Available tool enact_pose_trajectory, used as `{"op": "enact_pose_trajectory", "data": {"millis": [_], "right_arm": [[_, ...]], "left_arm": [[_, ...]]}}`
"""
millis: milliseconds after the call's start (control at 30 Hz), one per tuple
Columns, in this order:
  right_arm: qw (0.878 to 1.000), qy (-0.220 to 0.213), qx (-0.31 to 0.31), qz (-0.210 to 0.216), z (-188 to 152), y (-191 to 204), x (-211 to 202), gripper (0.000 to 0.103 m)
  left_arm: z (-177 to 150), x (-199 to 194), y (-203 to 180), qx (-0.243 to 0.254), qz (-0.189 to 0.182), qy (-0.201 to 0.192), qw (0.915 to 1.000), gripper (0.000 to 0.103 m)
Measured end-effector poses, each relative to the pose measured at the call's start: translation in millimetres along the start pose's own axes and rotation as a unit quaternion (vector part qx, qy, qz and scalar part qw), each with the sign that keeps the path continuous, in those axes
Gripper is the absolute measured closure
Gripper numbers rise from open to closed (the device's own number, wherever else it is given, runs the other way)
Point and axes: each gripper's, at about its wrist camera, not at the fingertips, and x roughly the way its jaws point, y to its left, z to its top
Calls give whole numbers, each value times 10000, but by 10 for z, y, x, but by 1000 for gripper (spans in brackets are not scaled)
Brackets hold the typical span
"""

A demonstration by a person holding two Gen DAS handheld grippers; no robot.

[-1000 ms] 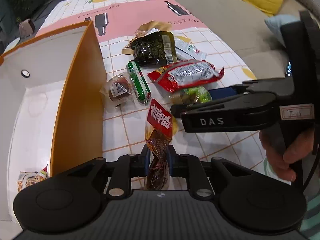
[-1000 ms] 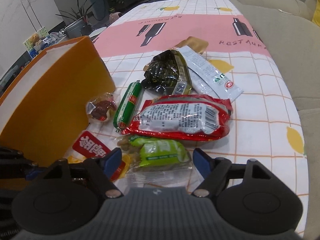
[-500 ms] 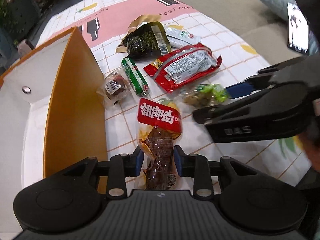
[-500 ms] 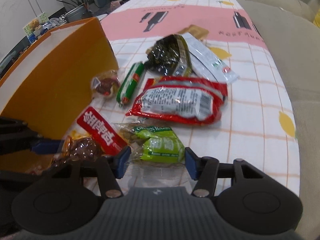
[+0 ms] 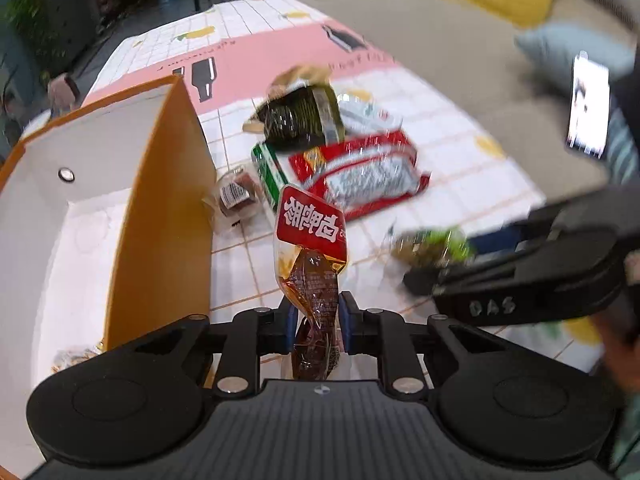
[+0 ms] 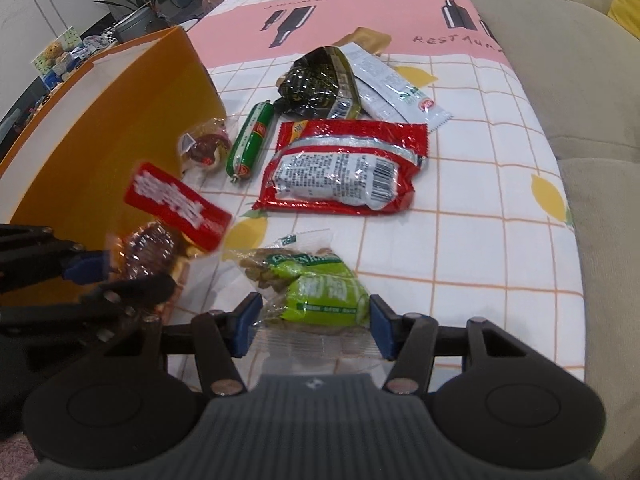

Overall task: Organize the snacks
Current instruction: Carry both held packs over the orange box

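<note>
Checked tablecloth, printed with lemons and a pink band, covers the table beside a beige sofa. At far left stands an orange box with a white interior, one small snack packet lying on its floor. Just right of the box wall, the left gripper is clamped narrowly on the lower end of a clear pouch of dark meat with a red label, held upright and lifted off the cloth. Behind it, near the box, lie a small round wrapped sweet and a green sausage stick. Next comes a dark crinkled packet overlapping a long white sachet, with a tan wrapper at the far end. A large red packet lies flat in the middle of the cloth. At right, the right gripper has its blue pads either side of a green nut packet; whether they actually grip it cannot be told. A phone glows at the right edge of the left wrist view.
</note>
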Motion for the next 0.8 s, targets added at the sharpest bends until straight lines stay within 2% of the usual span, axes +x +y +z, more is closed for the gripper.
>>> {"op": "enact_pose_trajectory", "data": {"millis": [233,533,800], "right_arm": [[9998,-194,67,55,-29,33,-216,49],[9956,-913,-200,67,-42,285,-789,49],[9855,-1470,-758,386,151,714,-1194,49]], "left_arm": [[80,-326,68,-400,-57,-418,9983,81],[203,-822,282,-920,-82,-894,9917,81],[299,-1170,671,-1135,98,-1109,9873,81]]}}
